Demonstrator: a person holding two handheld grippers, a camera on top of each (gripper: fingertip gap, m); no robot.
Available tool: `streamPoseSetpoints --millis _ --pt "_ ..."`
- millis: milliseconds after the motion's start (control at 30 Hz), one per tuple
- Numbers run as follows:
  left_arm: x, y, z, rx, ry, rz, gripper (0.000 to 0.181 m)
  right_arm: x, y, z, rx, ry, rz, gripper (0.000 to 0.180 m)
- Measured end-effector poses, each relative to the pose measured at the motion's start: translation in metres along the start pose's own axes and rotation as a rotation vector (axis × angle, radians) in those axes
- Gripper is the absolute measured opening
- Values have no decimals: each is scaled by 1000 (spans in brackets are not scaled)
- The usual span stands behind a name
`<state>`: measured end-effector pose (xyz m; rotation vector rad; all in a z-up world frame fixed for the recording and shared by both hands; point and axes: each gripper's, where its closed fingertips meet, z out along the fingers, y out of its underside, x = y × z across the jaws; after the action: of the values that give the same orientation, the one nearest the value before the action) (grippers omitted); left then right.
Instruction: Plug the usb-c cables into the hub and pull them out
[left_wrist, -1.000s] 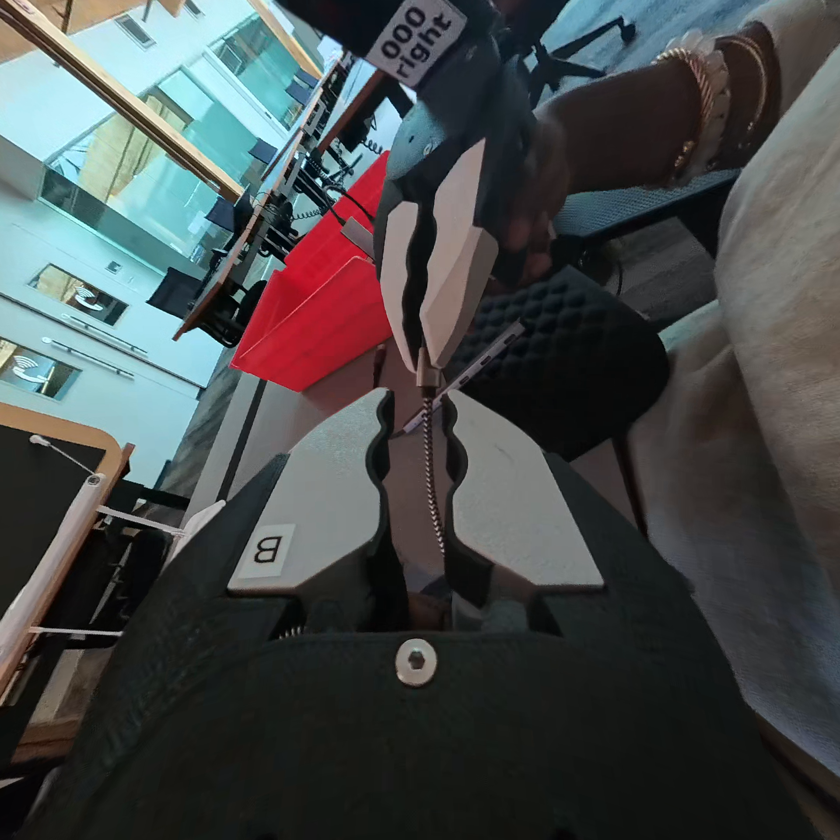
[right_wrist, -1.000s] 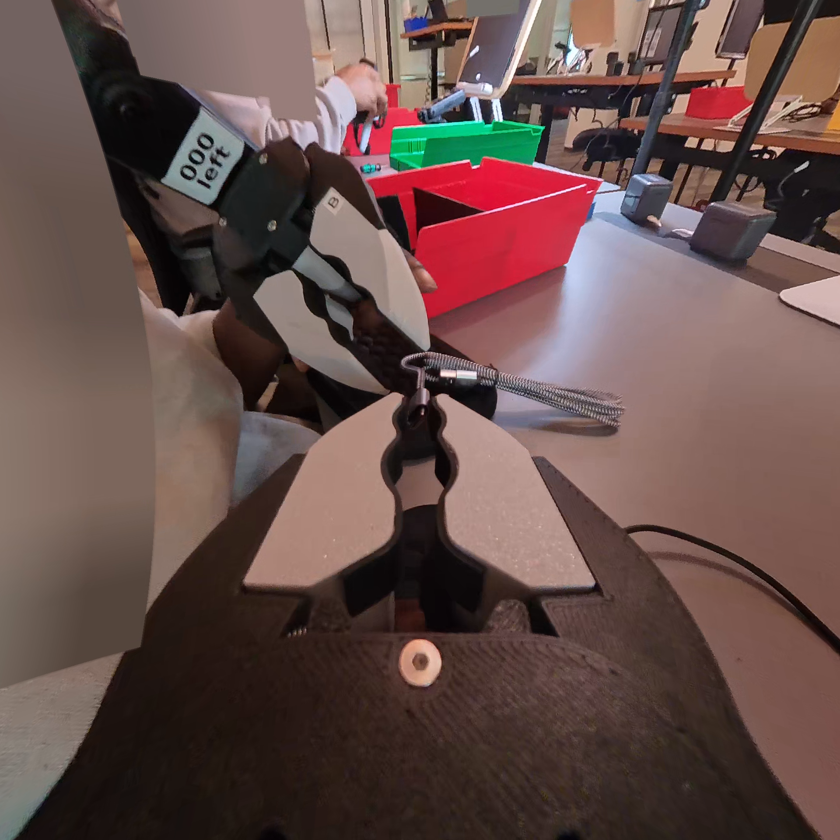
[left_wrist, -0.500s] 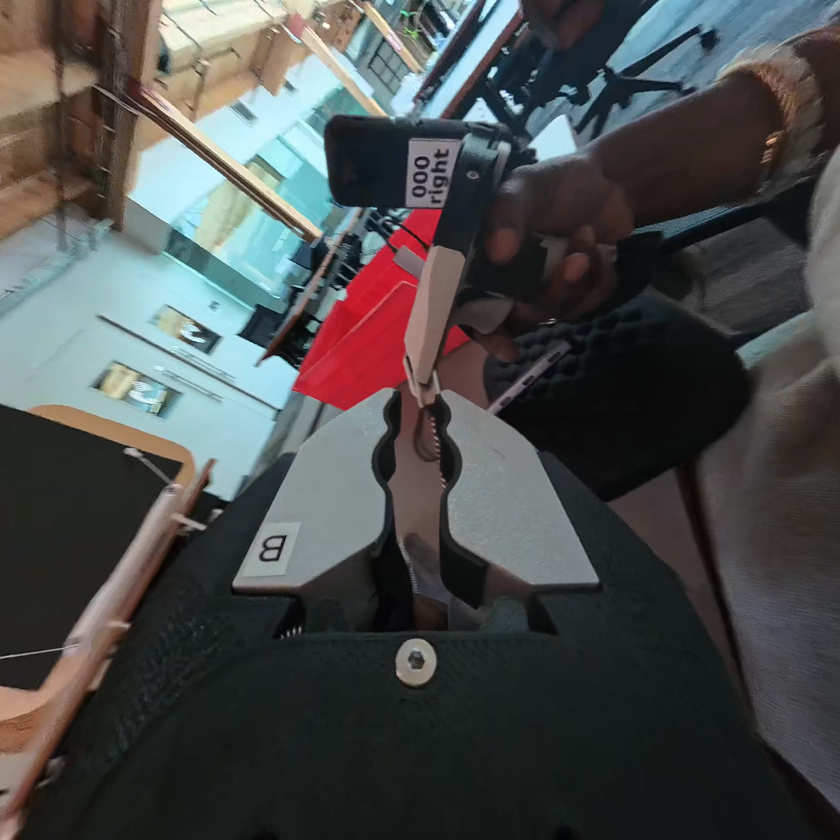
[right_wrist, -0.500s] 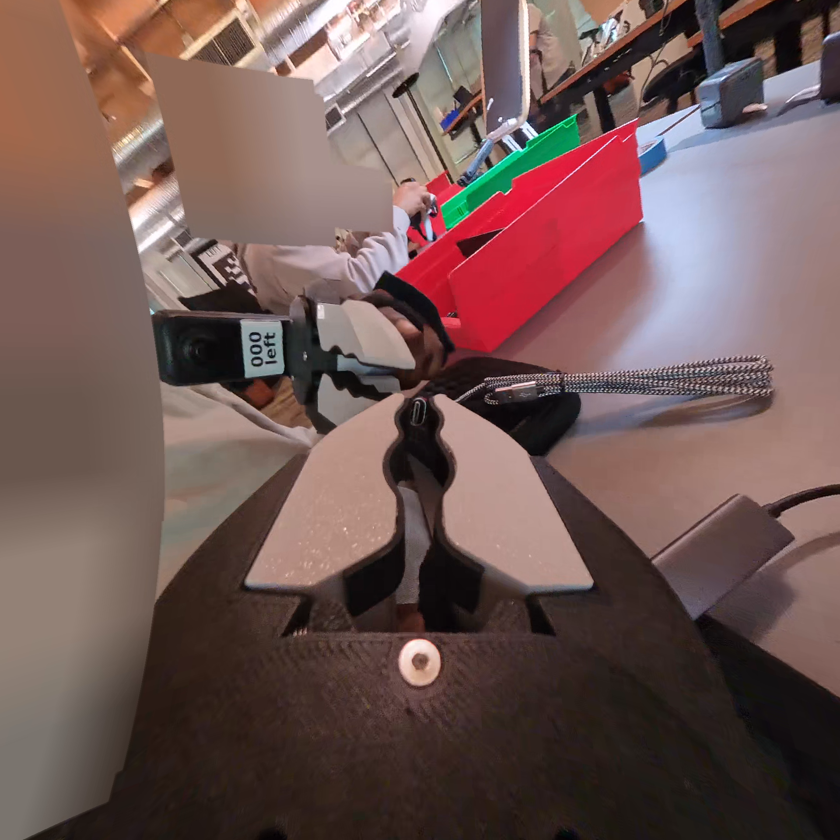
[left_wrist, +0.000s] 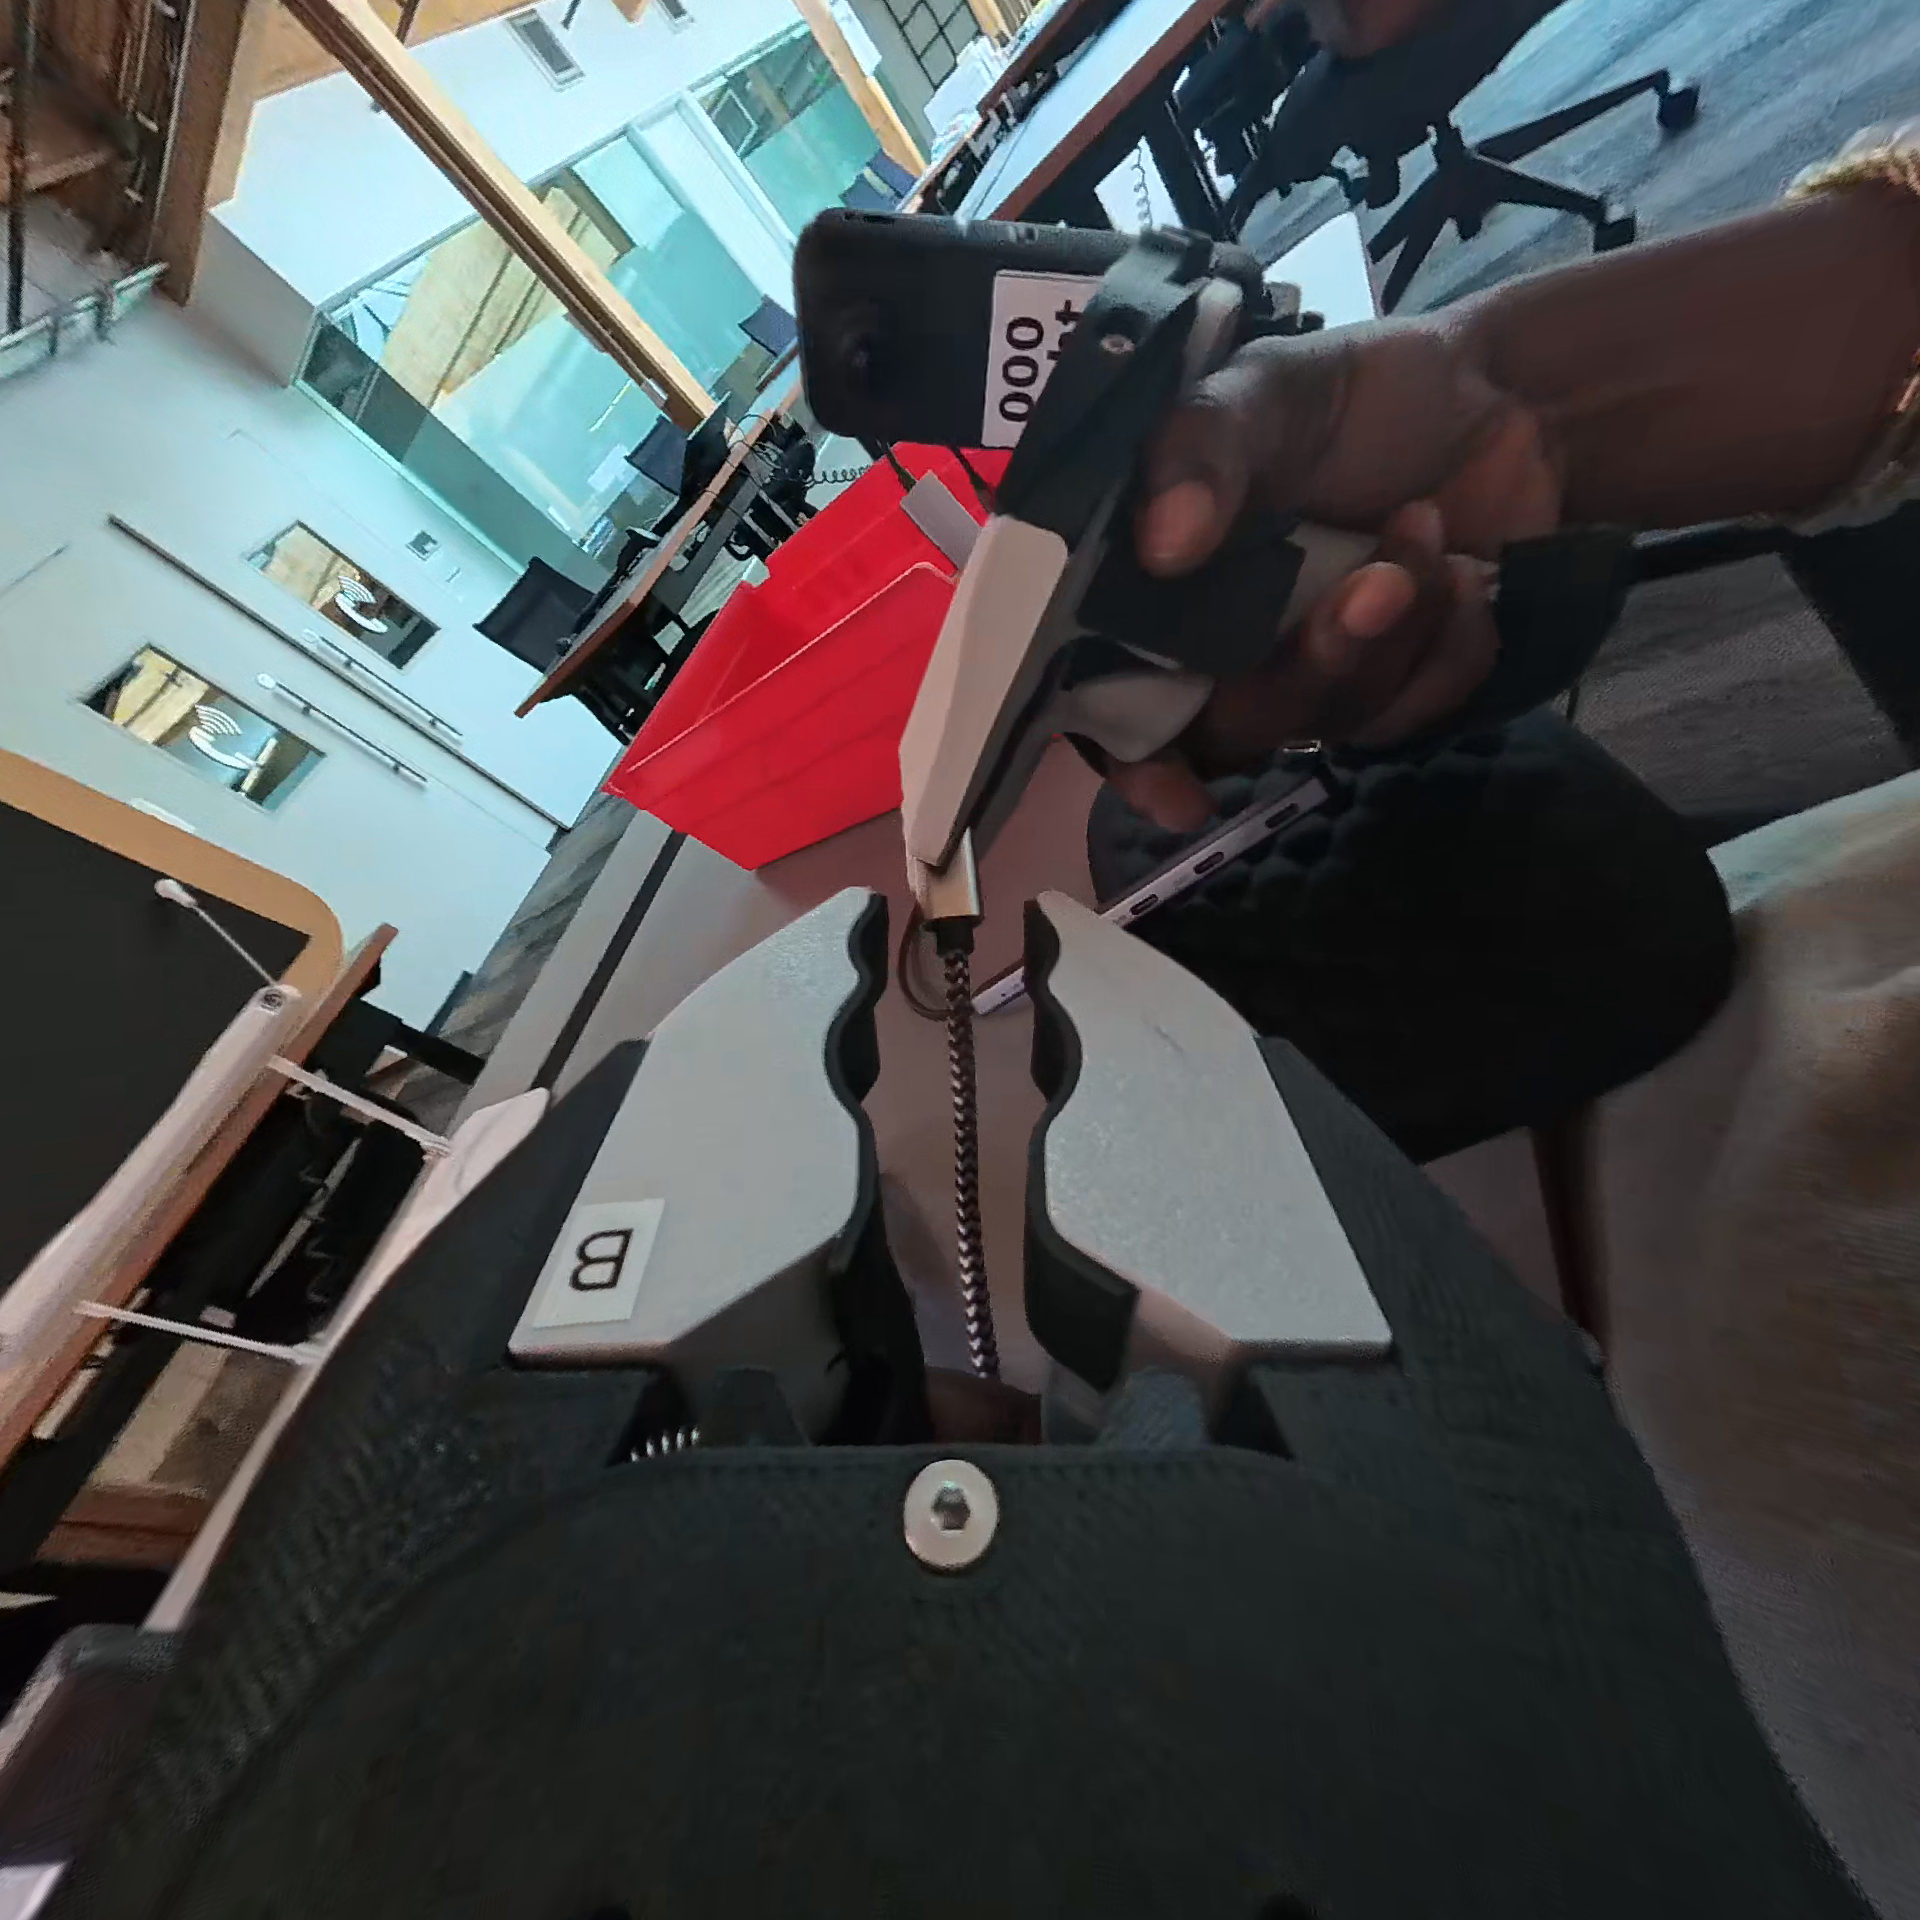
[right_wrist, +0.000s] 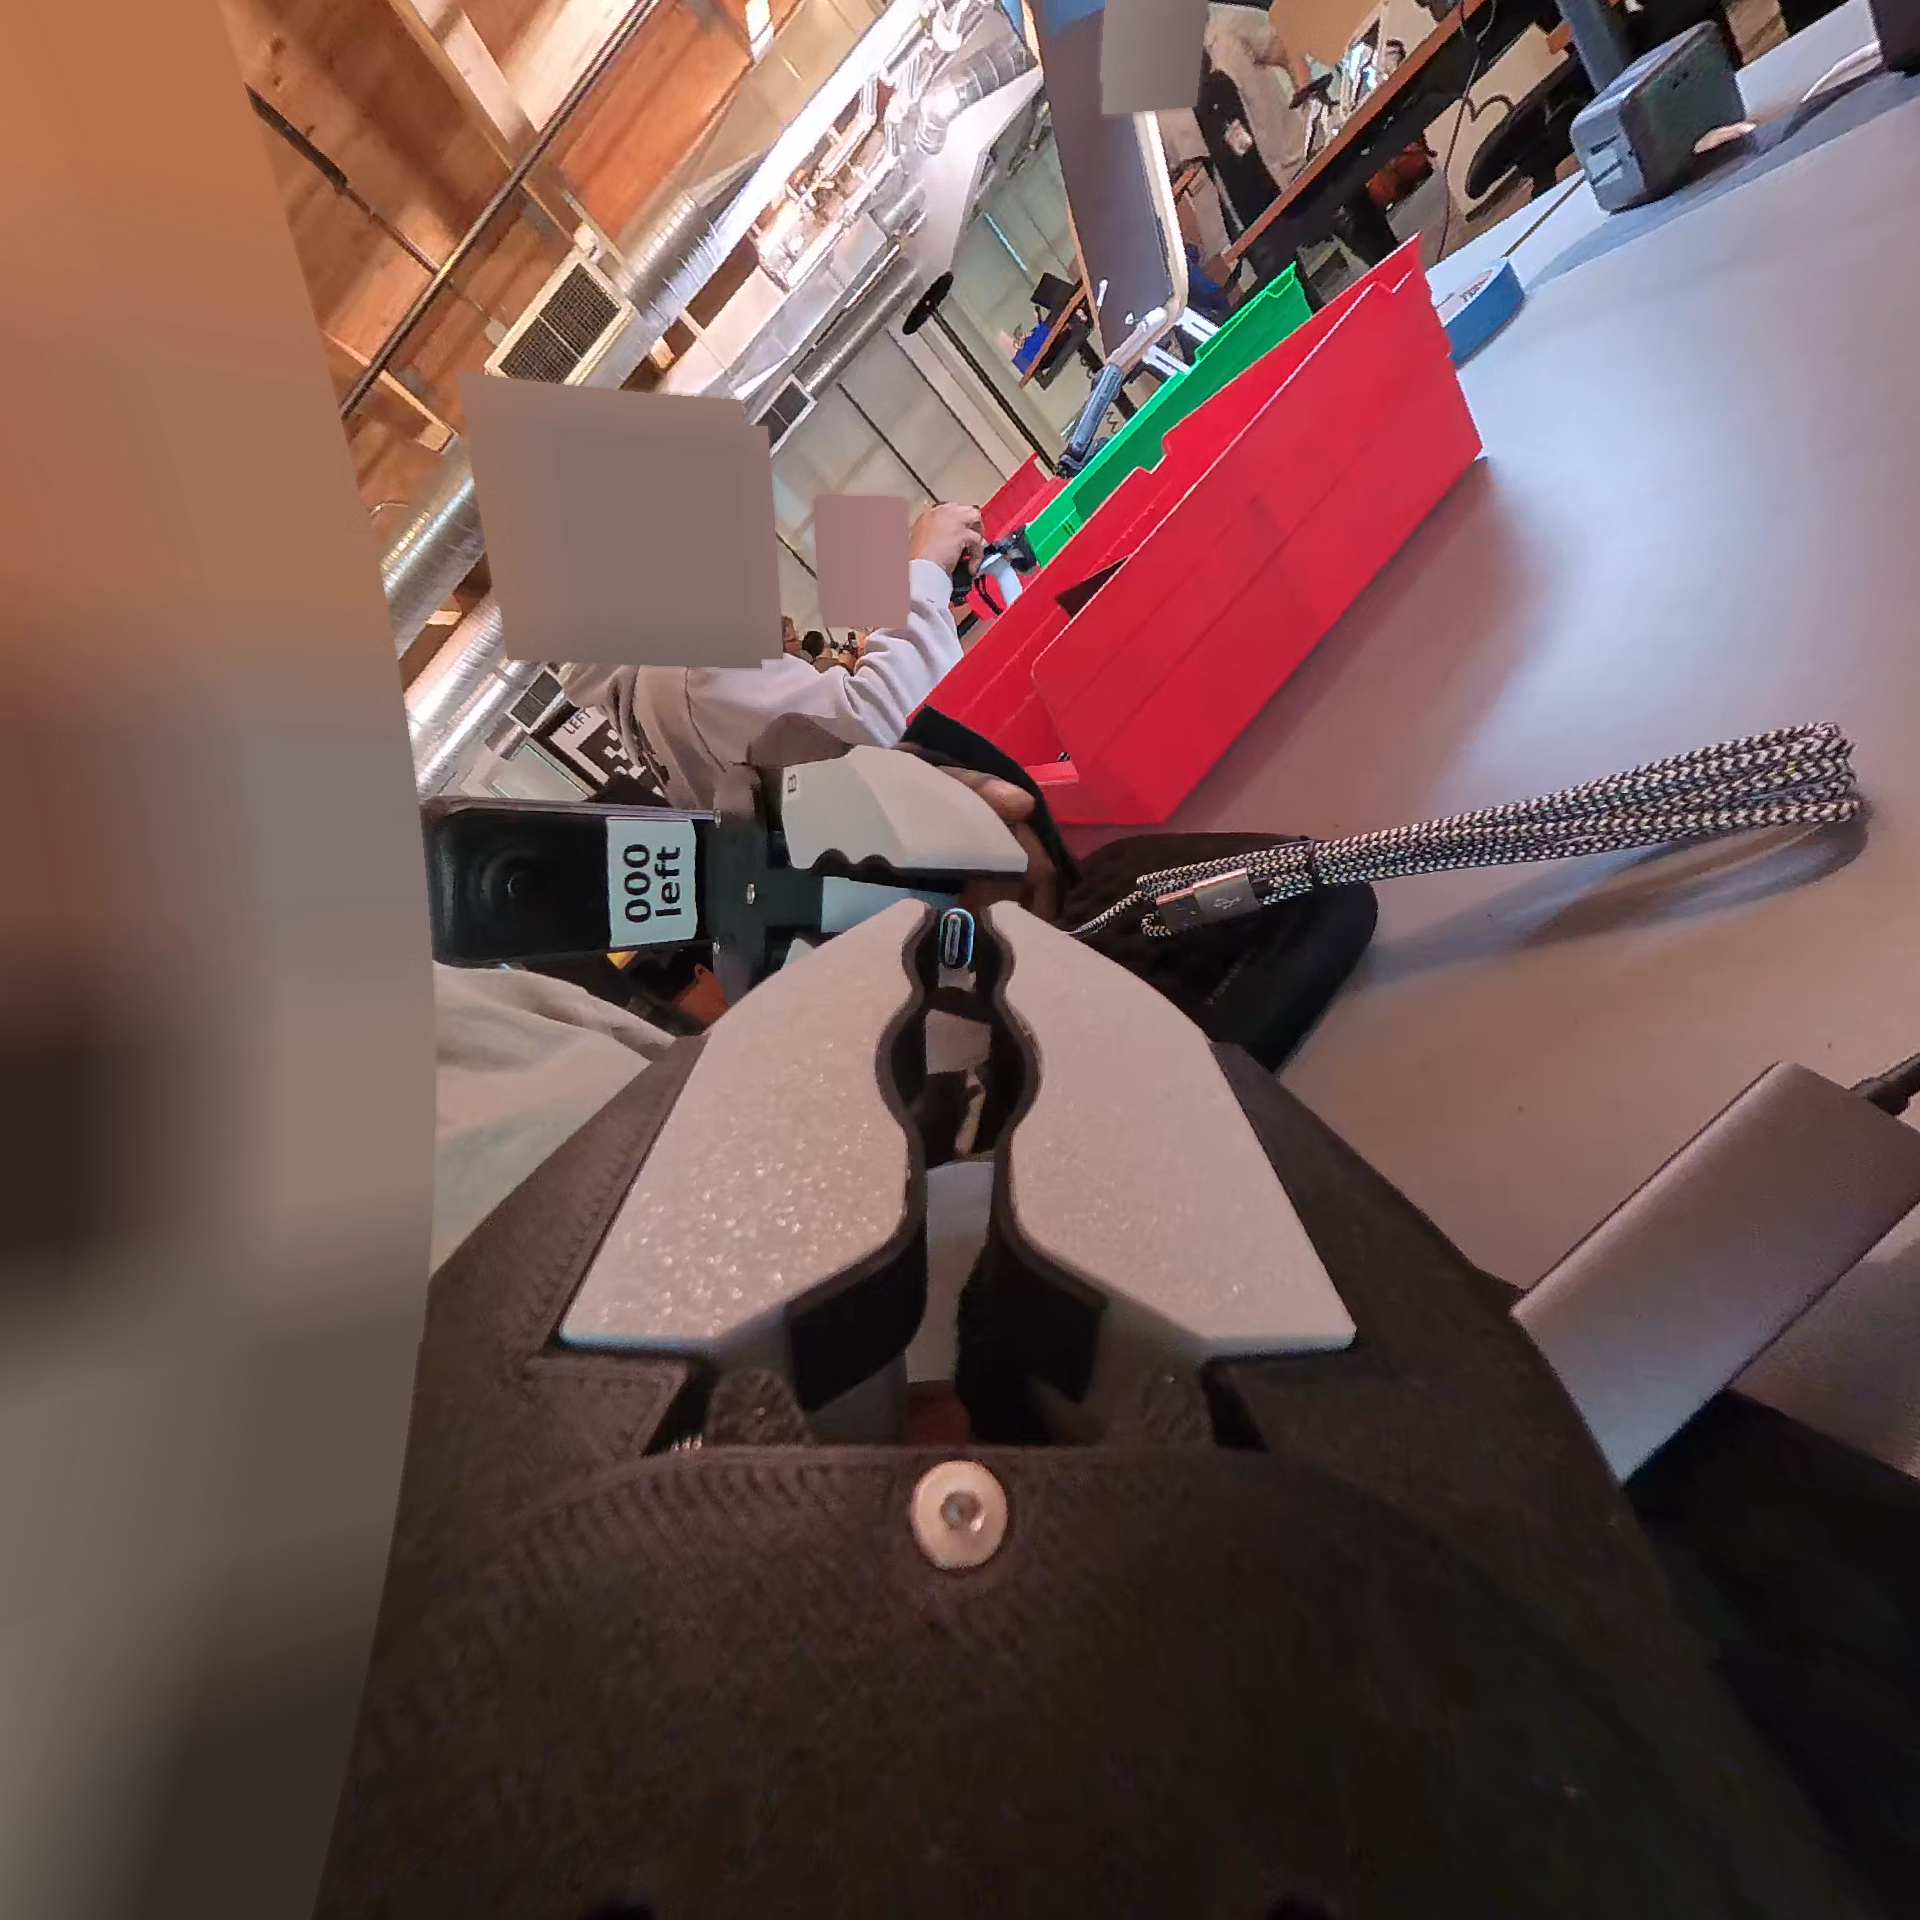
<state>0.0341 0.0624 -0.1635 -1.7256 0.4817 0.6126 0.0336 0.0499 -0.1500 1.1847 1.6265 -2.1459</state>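
The right gripper is pinched on the USB-C plug of a braided cable, the connector's open end protruding between the fingertips. In the left wrist view, that cable runs down from the plug through the gap of the left gripper, whose fingers are spread apart and touch nothing. The rest of the cable lies bundled on the grey surface, with a USB-A plug over a black quilted pad. The hub rests on that pad, ports visible. A red bin stands behind.
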Motion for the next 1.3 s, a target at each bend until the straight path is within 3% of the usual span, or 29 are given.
streamPoseSetpoints --millis 500,600,733,800,900,1000,1133,1300 --pt "-3 -4 0 49 31 -152 11 -1 -2 1 18 8 -13 6" --pt "-4 -4 -2 64 51 -199 11 -4 -7 -9 -18 64 -194 14" --pt "-7 3 -4 62 79 -267 11 15 -15 -50 -186 333 -604 45" --pt "-6 6 -4 53 93 -279 11 30 -8 -73 -311 435 -693 48" --pt "-5 8 -2 46 98 -288 11 32 32 -91 -566 328 -718 61" --pt "-5 9 -1 46 106 -302 11 38 48 -87 -595 283 -971 57" --pt "-6 12 1 31 115 -356 11 55 55 -95 -598 434 -1249 48" --pt "-7 15 5 13 138 -481 11 52 62 -91 -571 465 -1334 43"
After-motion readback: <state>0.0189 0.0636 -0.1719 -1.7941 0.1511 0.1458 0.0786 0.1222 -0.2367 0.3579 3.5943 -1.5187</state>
